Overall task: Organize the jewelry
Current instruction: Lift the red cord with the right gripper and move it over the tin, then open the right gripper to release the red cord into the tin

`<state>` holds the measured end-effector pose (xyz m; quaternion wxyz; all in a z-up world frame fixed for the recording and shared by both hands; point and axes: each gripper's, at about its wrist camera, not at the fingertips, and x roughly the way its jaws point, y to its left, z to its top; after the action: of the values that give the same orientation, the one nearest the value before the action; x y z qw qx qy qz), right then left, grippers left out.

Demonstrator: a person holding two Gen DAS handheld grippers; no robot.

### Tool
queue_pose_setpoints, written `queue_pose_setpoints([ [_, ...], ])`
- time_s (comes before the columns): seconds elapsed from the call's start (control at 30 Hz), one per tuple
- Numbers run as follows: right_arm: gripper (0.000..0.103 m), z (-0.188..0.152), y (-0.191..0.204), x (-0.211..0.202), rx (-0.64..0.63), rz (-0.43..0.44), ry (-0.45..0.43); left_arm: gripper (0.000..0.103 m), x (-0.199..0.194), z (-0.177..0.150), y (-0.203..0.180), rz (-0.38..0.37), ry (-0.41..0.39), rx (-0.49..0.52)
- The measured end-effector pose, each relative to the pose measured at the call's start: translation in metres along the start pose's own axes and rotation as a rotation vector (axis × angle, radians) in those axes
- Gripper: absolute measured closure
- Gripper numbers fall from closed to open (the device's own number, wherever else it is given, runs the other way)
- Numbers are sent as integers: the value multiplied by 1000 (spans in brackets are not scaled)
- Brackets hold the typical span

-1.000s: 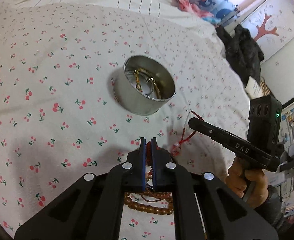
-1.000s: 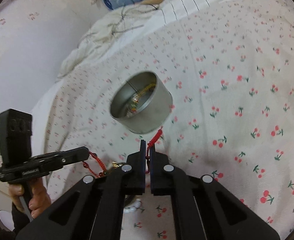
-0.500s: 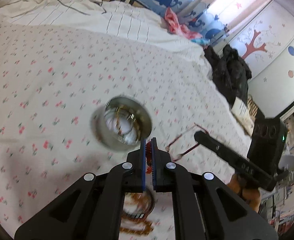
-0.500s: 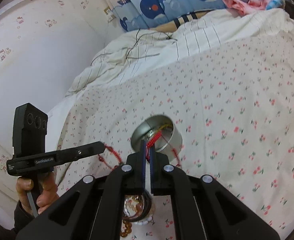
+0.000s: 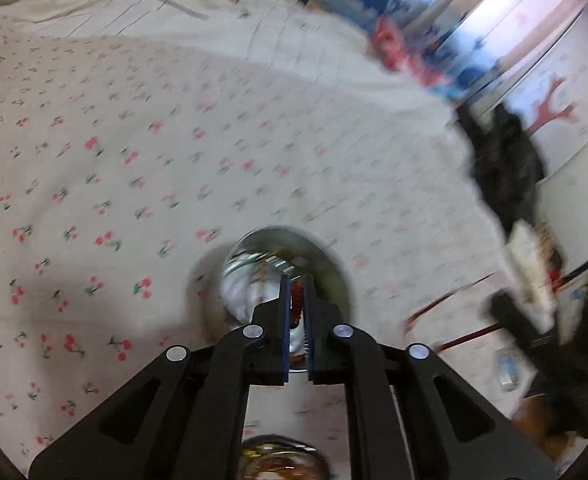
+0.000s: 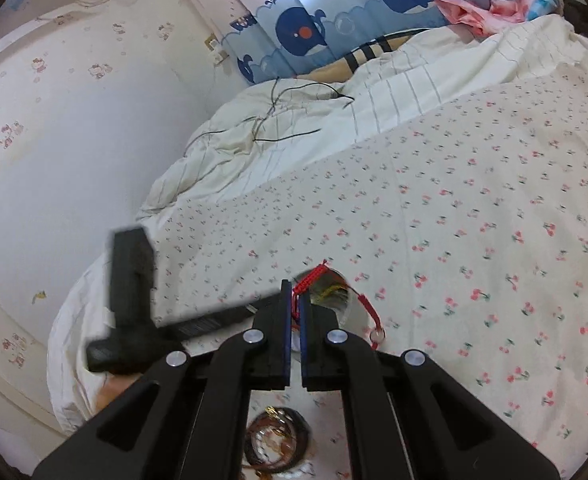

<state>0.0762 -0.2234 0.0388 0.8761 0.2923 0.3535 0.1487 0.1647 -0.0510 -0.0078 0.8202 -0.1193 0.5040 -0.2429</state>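
Both tongs, left [image 5: 296, 300] and right [image 6: 293, 306], pinch the red cord [image 6: 309, 277] above the tin [image 5: 330, 256] at 12 o'clock; next, lower and release, I'd say

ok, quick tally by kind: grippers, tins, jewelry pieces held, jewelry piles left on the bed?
Grippers: 2, left gripper, right gripper
Metal tin: 1
Red cord bracelet, held by both: 1
Pile of bead bracelets on bedsheet: 1
Total: 5
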Motion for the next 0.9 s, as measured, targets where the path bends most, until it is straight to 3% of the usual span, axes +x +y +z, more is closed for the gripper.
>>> queue_pose_setpoints([
  [0.1, 99, 6, 10, 10, -3, 22, -1, 68, -4, 1, -1, 24, 0, 6],
  [0.13, 99, 7, 12, 13, -3, 30, 0, 54, -12, 2, 1, 29, -28, -1],
  [0.17, 99, 8, 17, 19, -6, 42, 2, 48, -22, 4, 4, 35, -66, -11],
  [0.43, 99, 4, 39, 61, -20, 100, 70, 48, -54, 10, 40, 45, -123, -112],
  [0.47, 99, 2, 36, 72, -24, 70, 112, 47, -56, 10, 42, 59, -126, -115],
  [0.53, 87, -4, 30, 92, -50, -87, 186, 44, -57, 9, 45, 82, -130, -115],
  [0.57, 67, -9, 22, 99, -42, -145, 204, 42, -56, 8, 46, 92, -129, -114],
  [0.6, 61, -11, 15, 102, -20, -168, 218, 41, -55, 7, 46, 102, -125, -110],
  [0.67, 61, -11, 11, 101, -5, -183, 220, 39, -51, 6, 45, 107, -111, -101],
  [0.77, 51, -8, 14, 91, -26, -198, 189, 36, -47, 2, 39, 130, -98, -76],
  [0.9, 46, -8, 4, 80, -3, -204, 166, 33, -44, -4, 33, 156, -77, -32],
])
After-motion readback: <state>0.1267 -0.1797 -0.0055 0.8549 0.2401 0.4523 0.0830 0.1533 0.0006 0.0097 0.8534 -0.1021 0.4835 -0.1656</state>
